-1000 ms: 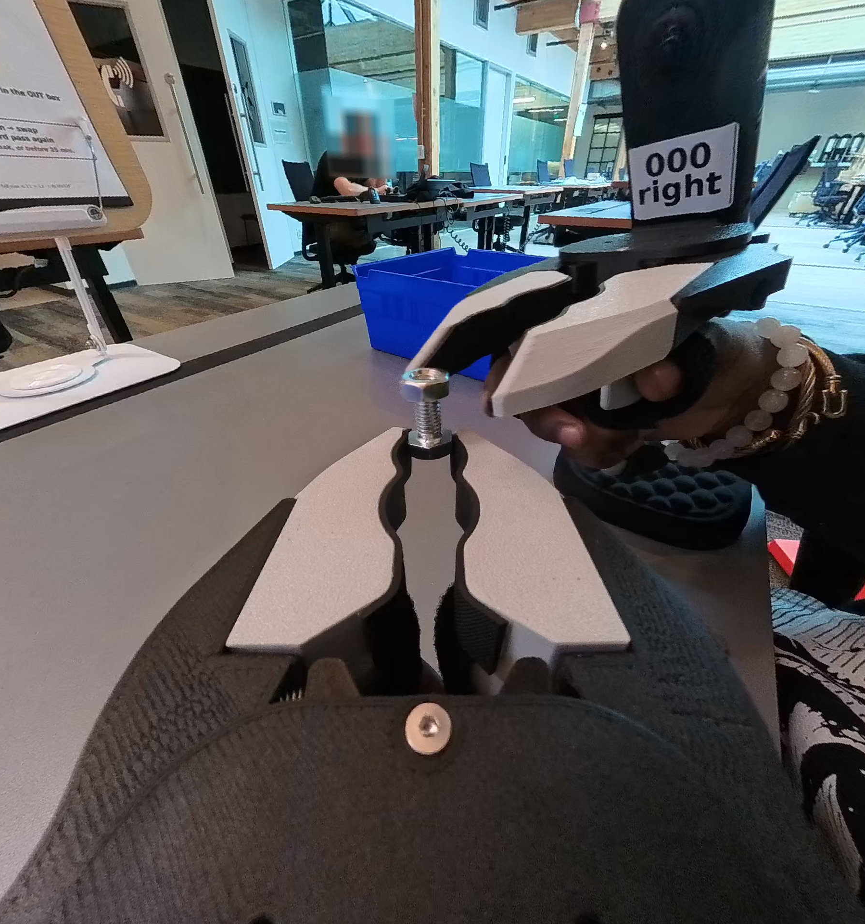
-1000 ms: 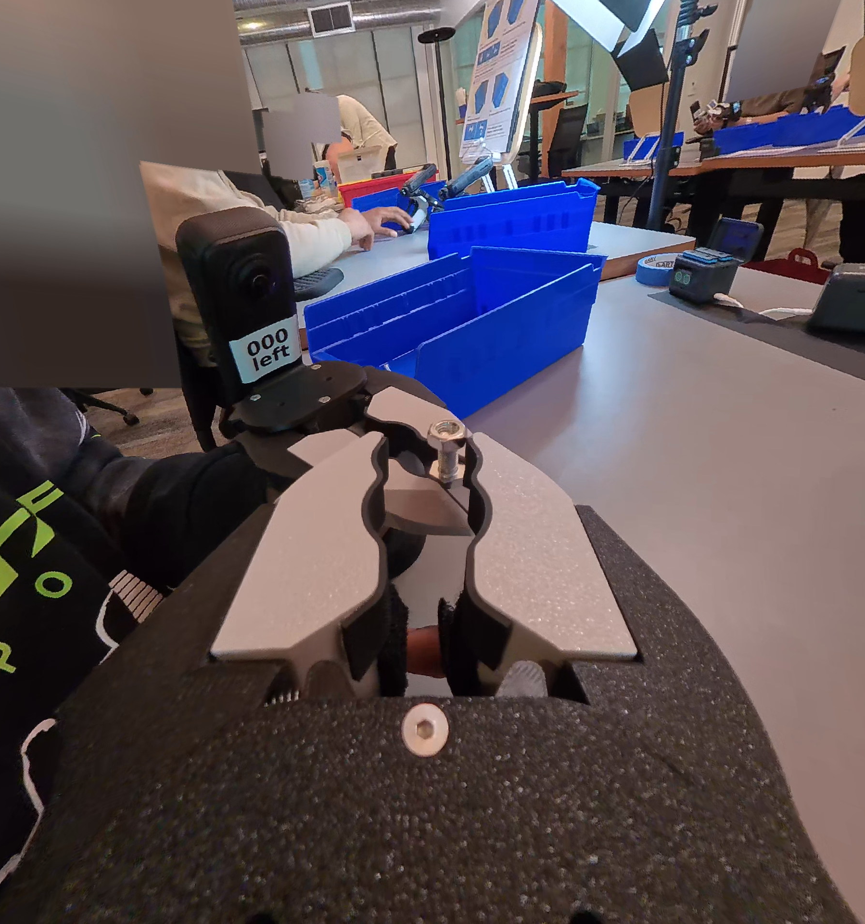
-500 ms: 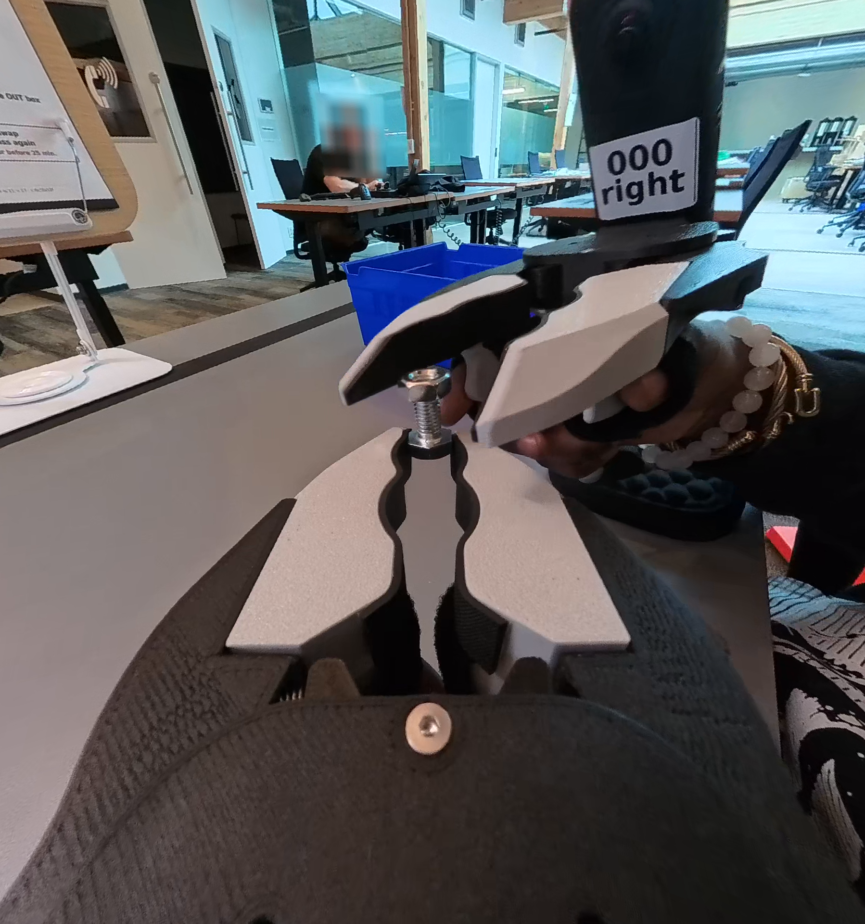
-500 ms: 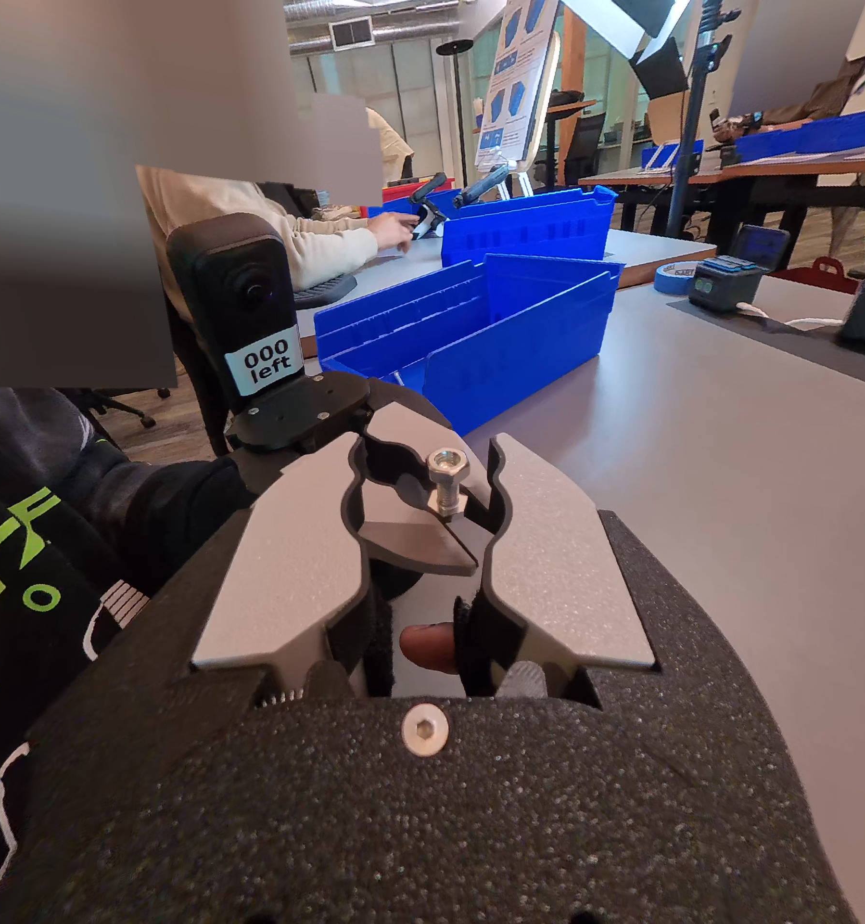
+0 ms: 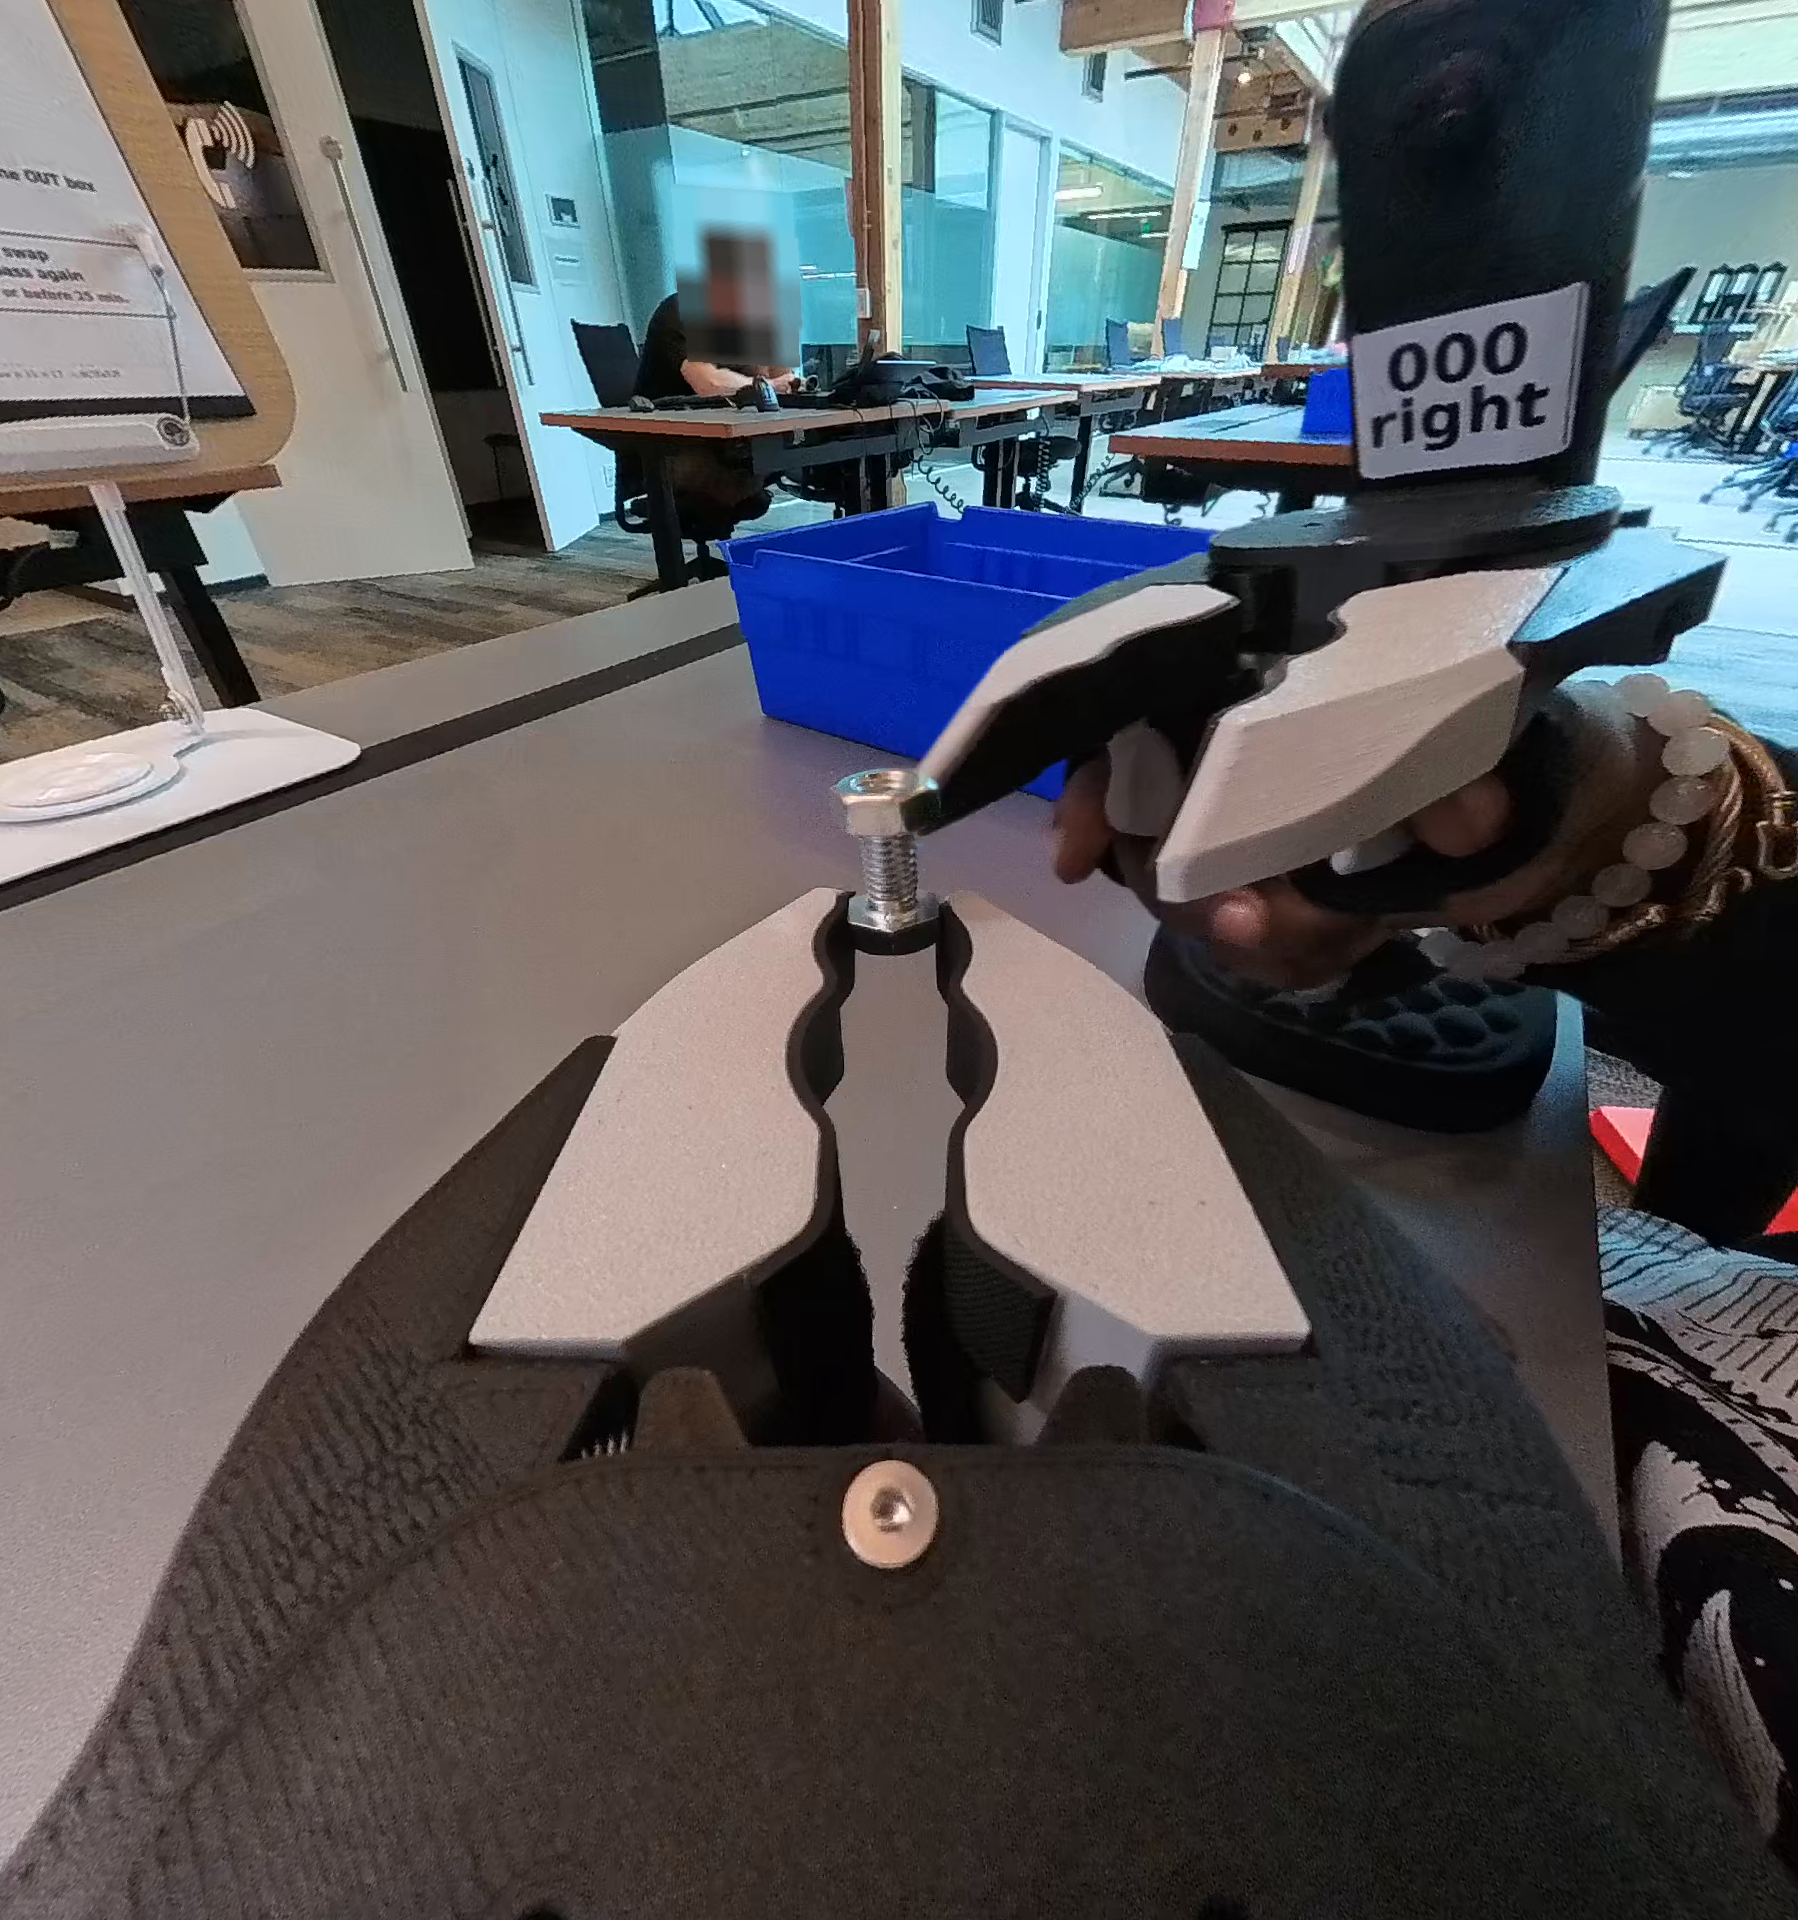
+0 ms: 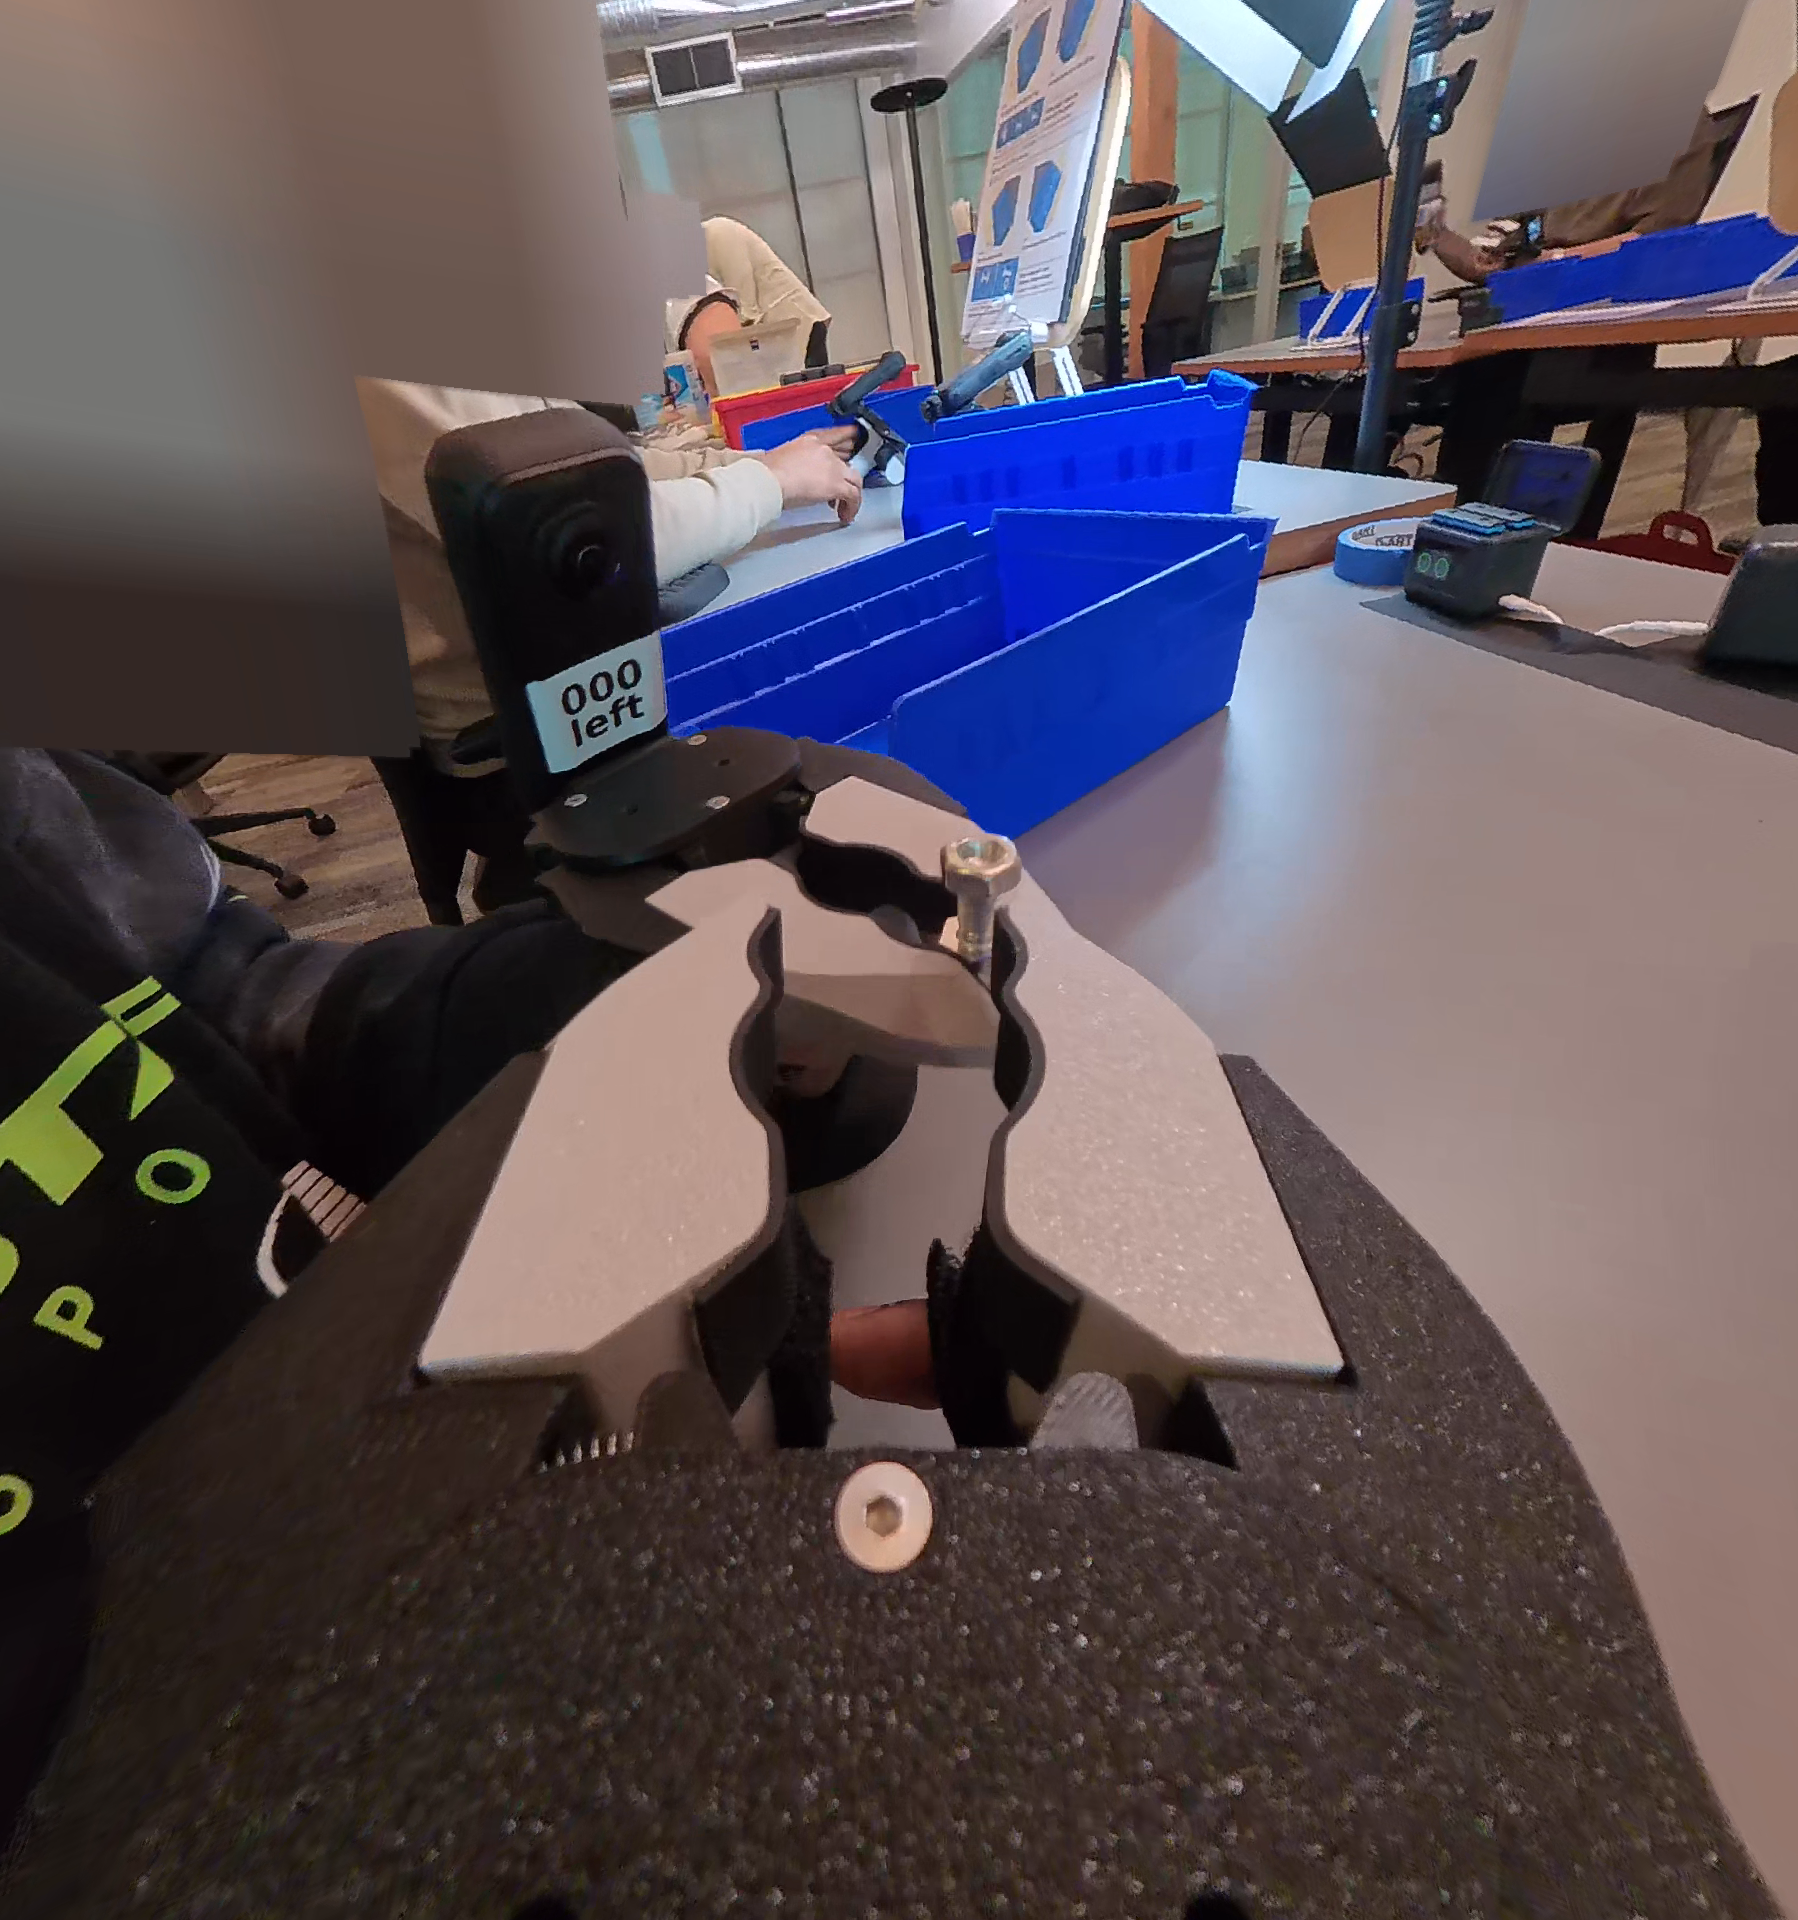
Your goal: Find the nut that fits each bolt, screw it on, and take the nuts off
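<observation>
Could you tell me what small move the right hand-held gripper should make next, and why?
Probably bring the right hand-held gripper back around the nut and close on it. Its jaws stand open, with only one fingertip at the nut's side, while the left hand-held gripper grips the upright bolt by its lower end.

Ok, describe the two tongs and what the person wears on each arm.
Both tongs have pale grey wavy-edged fingers on textured black bodies, each topped by a black camera post bearing a white sticker. Right wrist: pale bead bracelet, black sleeve. Left arm: dark sleeve.
</observation>
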Motion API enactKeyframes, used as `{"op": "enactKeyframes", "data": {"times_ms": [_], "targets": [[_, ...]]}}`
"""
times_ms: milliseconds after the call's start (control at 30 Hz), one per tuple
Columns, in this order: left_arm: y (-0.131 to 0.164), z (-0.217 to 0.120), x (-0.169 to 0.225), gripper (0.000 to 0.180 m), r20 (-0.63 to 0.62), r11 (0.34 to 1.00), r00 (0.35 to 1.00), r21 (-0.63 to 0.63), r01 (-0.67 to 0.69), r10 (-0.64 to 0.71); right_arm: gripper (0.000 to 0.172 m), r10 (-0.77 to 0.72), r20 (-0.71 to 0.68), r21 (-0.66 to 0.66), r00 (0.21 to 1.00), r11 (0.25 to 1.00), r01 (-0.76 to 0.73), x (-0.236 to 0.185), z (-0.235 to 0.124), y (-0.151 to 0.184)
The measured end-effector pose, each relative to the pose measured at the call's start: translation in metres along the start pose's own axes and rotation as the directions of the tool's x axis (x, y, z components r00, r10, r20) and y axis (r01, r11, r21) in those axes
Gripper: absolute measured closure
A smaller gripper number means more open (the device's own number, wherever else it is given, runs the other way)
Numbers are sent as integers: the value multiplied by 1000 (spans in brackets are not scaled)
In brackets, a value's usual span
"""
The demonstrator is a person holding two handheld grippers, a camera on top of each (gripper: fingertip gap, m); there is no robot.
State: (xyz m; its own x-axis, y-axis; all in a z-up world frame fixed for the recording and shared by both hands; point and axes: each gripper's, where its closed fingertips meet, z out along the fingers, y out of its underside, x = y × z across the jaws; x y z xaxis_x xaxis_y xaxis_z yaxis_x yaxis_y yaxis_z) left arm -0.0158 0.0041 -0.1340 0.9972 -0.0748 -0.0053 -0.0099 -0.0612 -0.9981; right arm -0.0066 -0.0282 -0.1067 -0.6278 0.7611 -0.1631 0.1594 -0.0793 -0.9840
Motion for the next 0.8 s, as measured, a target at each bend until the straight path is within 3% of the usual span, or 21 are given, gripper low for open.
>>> {"op": "enactKeyframes", "data": {"times_ms": [167, 367, 533, 800], "targets": [[0, 0, 1, 165, -3, 1000, 1000, 2, -7, 7, 134, -1, -44, 41, 999, 999, 3, 4, -8, -4], [1, 0, 5, 165, -16, 1000, 999, -2, -30, 30, 105, -31, -9, 88, 999, 996, 32, 2, 15, -9], [2, 1, 6, 166, -19, 999, 999, -12, -46, 46, 105, -66, 14, 53, 998, 996, 65, -5, 30, -5], [2, 1, 5, 166, -10, 999, 999, -7, -39, 39, 110, -48, -7, 69, 999, 996, 48, -6, 21, -3]]}}
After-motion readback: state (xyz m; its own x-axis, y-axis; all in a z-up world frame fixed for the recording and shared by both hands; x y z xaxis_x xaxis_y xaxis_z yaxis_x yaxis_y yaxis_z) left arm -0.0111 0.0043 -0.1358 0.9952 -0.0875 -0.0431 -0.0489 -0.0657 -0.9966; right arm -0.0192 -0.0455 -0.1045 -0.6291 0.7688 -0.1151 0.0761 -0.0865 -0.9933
